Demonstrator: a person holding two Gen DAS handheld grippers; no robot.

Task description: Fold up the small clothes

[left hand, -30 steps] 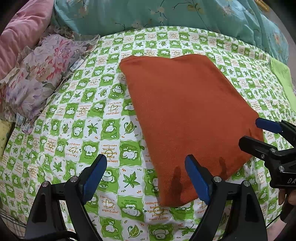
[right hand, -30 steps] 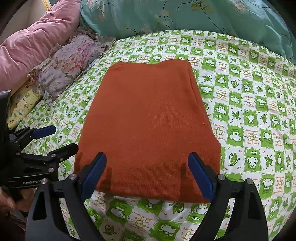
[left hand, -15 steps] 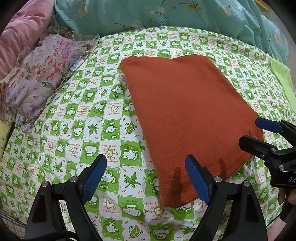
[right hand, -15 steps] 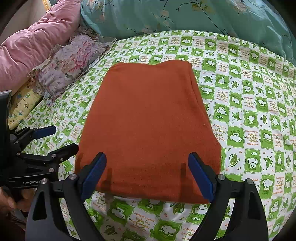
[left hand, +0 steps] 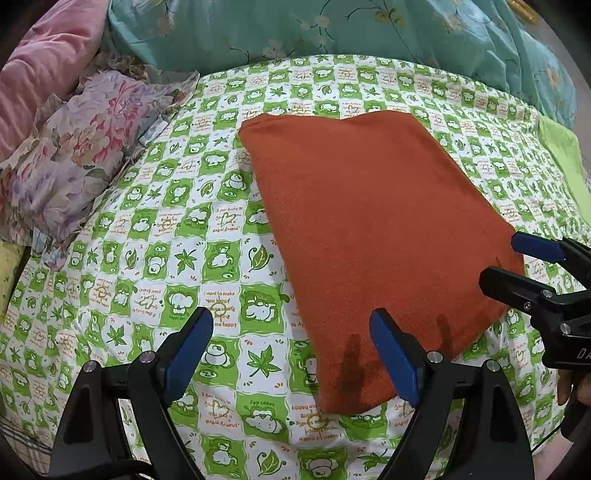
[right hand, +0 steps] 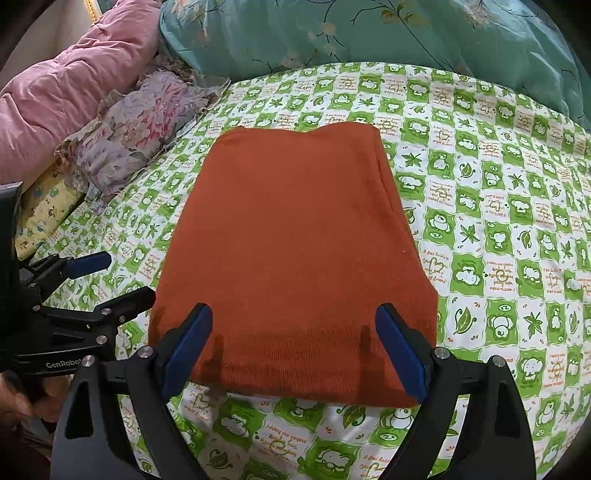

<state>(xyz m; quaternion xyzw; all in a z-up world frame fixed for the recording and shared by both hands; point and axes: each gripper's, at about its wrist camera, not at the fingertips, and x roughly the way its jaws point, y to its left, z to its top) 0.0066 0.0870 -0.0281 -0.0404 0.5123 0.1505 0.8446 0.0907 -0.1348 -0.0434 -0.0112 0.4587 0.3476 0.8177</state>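
A rust-orange knit garment (left hand: 373, 236) lies folded flat in a rectangle on the green-and-white checked bedsheet (left hand: 155, 258); it also shows in the right wrist view (right hand: 291, 251). My left gripper (left hand: 291, 354) is open and empty, hovering over the sheet at the garment's near left corner. My right gripper (right hand: 293, 350) is open and empty, just above the garment's near edge. Each gripper shows in the other's view: the right one (left hand: 517, 262) at the garment's right corner, the left one (right hand: 118, 280) at its left corner.
A floral ruffled pillow (left hand: 77, 155) and a pink quilt (right hand: 70, 96) lie at the left. A teal floral duvet (left hand: 332, 29) runs along the back. A lime-green cloth (left hand: 565, 155) lies at the far right. A yellow patterned cloth (right hand: 44, 210) sits beside the pillow.
Almost nothing has changed. Both grippers stay open and hover at the garment's near edge; the right wrist view has crept very slightly.
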